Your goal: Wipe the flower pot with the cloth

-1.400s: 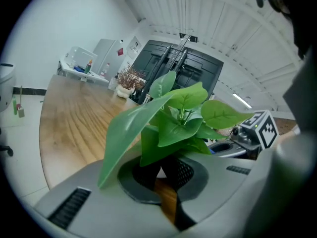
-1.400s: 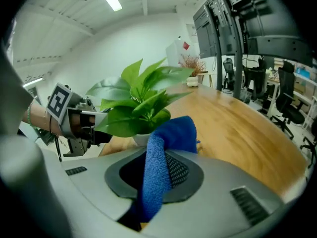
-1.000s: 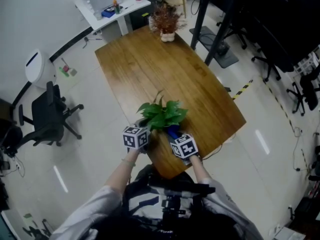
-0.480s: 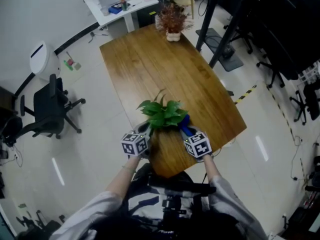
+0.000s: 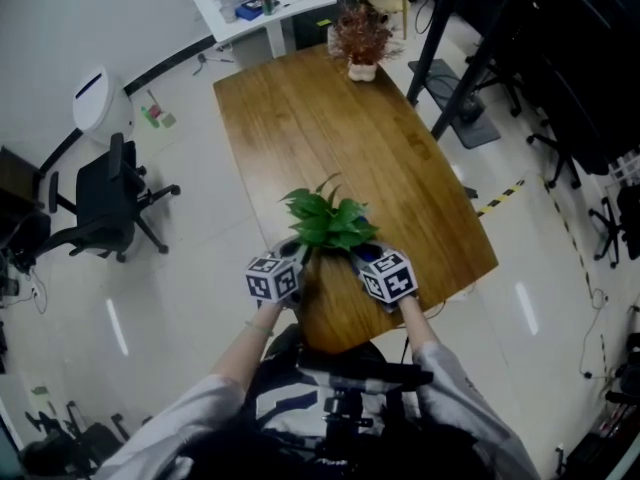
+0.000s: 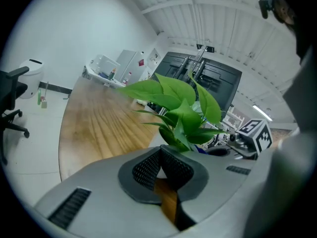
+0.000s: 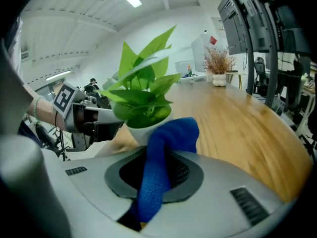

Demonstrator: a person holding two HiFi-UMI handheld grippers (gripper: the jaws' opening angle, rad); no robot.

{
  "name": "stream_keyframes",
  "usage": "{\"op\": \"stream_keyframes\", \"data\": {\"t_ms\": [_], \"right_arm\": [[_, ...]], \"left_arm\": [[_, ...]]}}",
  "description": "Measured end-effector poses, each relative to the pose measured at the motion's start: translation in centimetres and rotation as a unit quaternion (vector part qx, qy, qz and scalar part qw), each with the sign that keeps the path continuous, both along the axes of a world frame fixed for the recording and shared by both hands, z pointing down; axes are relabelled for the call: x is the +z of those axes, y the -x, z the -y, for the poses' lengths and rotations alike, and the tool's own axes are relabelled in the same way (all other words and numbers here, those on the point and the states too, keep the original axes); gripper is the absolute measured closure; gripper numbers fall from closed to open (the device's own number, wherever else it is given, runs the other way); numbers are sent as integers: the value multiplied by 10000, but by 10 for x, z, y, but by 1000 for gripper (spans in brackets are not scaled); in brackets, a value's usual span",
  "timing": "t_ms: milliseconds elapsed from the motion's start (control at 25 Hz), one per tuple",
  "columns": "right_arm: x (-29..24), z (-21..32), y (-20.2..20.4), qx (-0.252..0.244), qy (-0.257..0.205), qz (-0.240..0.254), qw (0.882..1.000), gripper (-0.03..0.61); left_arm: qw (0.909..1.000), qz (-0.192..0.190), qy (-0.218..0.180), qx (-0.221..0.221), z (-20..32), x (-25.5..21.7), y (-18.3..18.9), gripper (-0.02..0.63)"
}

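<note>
Starting from the left: a black office chair (image 5: 105, 203) sits on the pale floor, well away from the long wooden table (image 5: 320, 118). Next comes the left gripper (image 6: 161, 155), held at the near end of the table right by the plant. Its own view shows the dark pads closed together at the tips. I can't make out anything pinched in there, just a thin slit lower down with the wood showing through. Green leaves (image 6: 190, 113) rise straight past those tips.

Middle of it all is the flower pot (image 7: 140, 132), a small white one standing upright on the near end of the table, between the two grippers. From the head view the leaves pretty much cover it, so the right gripper view is where you actually see the pot.

Then the right gripper (image 7: 161, 162), sitting on the pot's other side. Its jaws are clamped on the blue cloth (image 7: 171, 133). The fabric runs down between the pads, and a bunched-up end sticks out past the tips, right up against the pot's side. Can't swear it's touching, but it's at least just beside it.

Way up at the far end of the table there's a dried reddish plant (image 5: 362, 40) in a white pot, and off to the right a strip of black-and-yellow tape (image 5: 497, 181) on the floor.
</note>
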State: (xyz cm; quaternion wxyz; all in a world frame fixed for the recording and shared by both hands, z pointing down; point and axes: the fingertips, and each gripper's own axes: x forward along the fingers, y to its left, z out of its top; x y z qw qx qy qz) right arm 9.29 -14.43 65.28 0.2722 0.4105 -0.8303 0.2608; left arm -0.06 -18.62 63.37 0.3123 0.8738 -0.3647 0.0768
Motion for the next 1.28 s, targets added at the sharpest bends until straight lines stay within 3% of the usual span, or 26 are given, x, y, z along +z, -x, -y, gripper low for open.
{"op": "stream_keyframes", "data": {"t_ms": [360, 600, 840, 1000, 1280], "right_arm": [[25, -21, 37, -214, 314, -50, 9993, 525], [12, -24, 5, 31, 206, -56, 9998, 524], [-8, 6, -26, -39, -234, -360, 9991, 523], [-20, 29, -19, -237, -435, -280, 9984, 523], [3, 15, 5, -659, -109, -345, 9972, 523]], "left_arm": [[9996, 263, 26, -53, 30, 9, 9, 607], [9997, 120, 106, -193, 15, 6, 10, 607], [9987, -206, 304, -347, -12, 12, 6, 607], [9989, -152, 372, -246, -19, 18, 0, 607], [9990, -116, 314, -296, -5, 19, 7, 607]]}}
